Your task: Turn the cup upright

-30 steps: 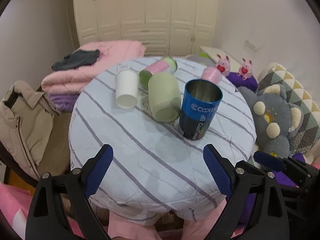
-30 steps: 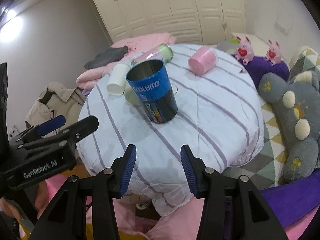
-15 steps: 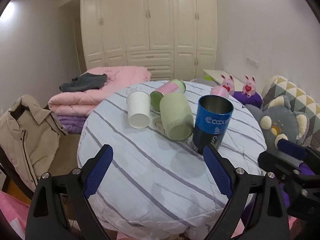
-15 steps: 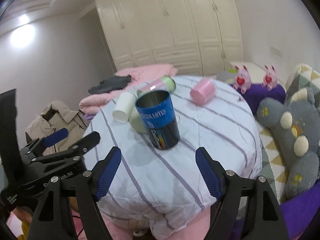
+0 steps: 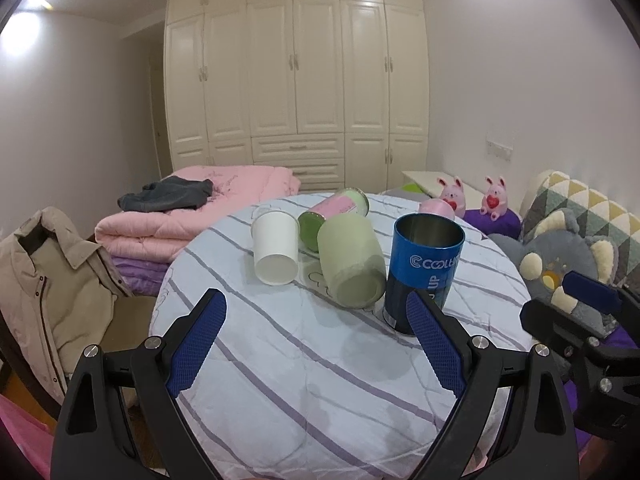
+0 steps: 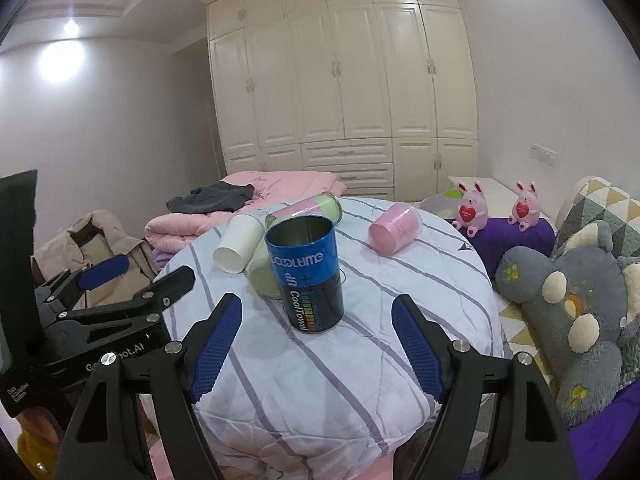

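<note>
A blue metal cup (image 5: 423, 272) (image 6: 306, 272) stands upright, mouth up, on the round striped table (image 5: 280, 360) (image 6: 400, 300). A pale green cup (image 5: 352, 266) (image 6: 262, 276), a white cup (image 5: 276, 254) (image 6: 238, 248), a pink-and-green can (image 5: 336, 210) (image 6: 308, 210) and a pink cup (image 6: 395, 228) (image 5: 437, 209) lie on their sides. My left gripper (image 5: 316, 344) is open and empty at the table's near edge. My right gripper (image 6: 316, 348) is open and empty, just short of the blue cup.
A grey plush bear (image 6: 572, 304) (image 5: 560, 256) lies right of the table. Two pink bunny toys (image 6: 472, 208) sit behind it. Folded pink bedding (image 5: 192, 216) and a beige jacket on a chair (image 5: 48, 288) stand to the left. White wardrobes (image 5: 296, 72) fill the back wall.
Both grippers have pulled back and tilted up from the table. The right gripper's jaws have opened wide. The blue cup stays upright where it stood.
</note>
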